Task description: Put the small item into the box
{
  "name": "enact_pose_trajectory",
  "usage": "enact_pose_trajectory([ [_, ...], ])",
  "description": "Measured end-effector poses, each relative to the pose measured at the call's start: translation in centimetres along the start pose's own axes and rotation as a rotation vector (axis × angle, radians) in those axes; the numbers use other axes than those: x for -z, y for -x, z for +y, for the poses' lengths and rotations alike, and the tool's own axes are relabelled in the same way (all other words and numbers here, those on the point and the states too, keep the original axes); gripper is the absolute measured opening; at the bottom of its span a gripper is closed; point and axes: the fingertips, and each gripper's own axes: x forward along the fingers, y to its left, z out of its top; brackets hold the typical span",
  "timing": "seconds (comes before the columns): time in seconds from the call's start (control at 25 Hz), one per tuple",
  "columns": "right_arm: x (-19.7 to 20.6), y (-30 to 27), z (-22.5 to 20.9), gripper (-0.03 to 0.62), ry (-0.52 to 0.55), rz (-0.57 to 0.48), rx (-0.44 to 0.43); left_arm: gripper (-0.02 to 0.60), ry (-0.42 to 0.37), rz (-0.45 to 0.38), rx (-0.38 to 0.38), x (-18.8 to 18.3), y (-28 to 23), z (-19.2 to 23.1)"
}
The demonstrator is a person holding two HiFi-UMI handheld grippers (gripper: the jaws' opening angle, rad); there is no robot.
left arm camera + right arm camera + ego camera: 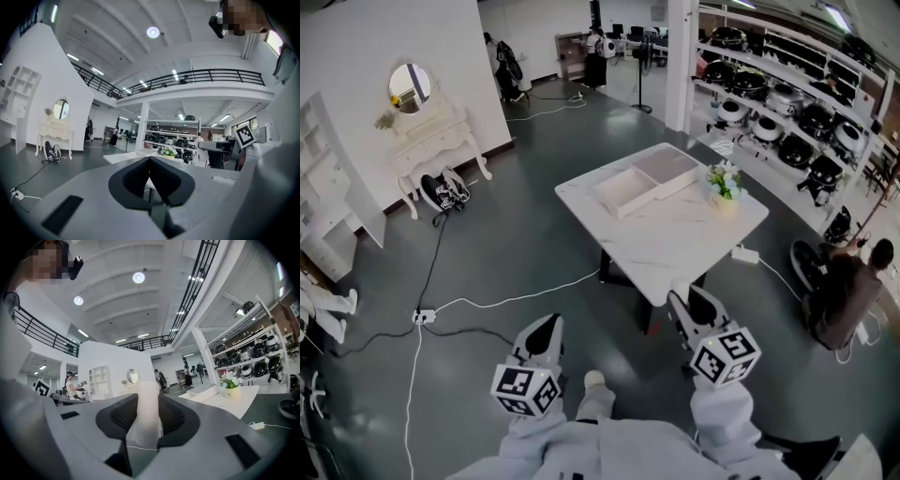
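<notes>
The person stands on the grey floor short of the white tabletop (675,242), holding both tools close to the body, well apart from anything on it. The right tool (692,306) pinches the small item (146,411), a pale, slightly see-through cylinder that stands upright between the dark pads and sticks up past their tips. From above the item is too small to pick out. The left tool (150,160) carries nothing, and its jaws are pressed together so that the tips meet.

The box (626,193) lies open and shallow at the far left part of the tabletop. A second white tray (667,169) sits just beside it on the far side, and whether that one is a lid I cannot tell. A small pot of flowers (724,184) stands near the far right corner, just right of the trays.

On the floor to the left, a white cable runs to a power strip (424,316). Farther off on that side a white dressing table (431,141) with an oval mirror stands against the wall. At the far right, shelves (787,108) hold rows of dark cookers. A seated person (846,292) is on the floor near them, to the right of the tabletop.
</notes>
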Motion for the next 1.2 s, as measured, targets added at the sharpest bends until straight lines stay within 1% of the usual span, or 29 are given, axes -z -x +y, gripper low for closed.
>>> enact_pose_trajectory([
  [0.24, 0.9, -5.2, -2.1, 0.118, -0.01, 0.014, 0.019, -0.002, 0.011, 0.017, 0.011, 0.4, -4.6, 3.6],
  [0.48, 0.2, -10.6, -4.2, 0.118, -0.015, 0.002, 0.055, -0.002, 0.004, 0.02, 0.056, -0.8, -10.0, 7.0],
  [0.6, 0.7, -13.4, -4.8, 0.118, -0.026, 0.014, 0.068, -0.002, 0.01, 0.032, 0.074, -1.0, -12.3, 8.9],
  [0.84, 1.1, -17.7, -5.7, 0.118, -0.027, 0.025, 0.099, -0.002, 0.026, 0.047, 0.1, -0.8, -15.8, 12.5],
  [1.04, 1.3, -20.3, -6.5, 0.118, -0.027, 0.023, 0.127, -0.002, 0.028, 0.044, 0.132, -1.1, -18.4, 14.5],
  [1.2, 1.8, -22.2, -6.4, 0.118, -0.02, 0.028, 0.143, -0.002, 0.034, 0.042, 0.148, -1.0, -19.7, 16.3],
])
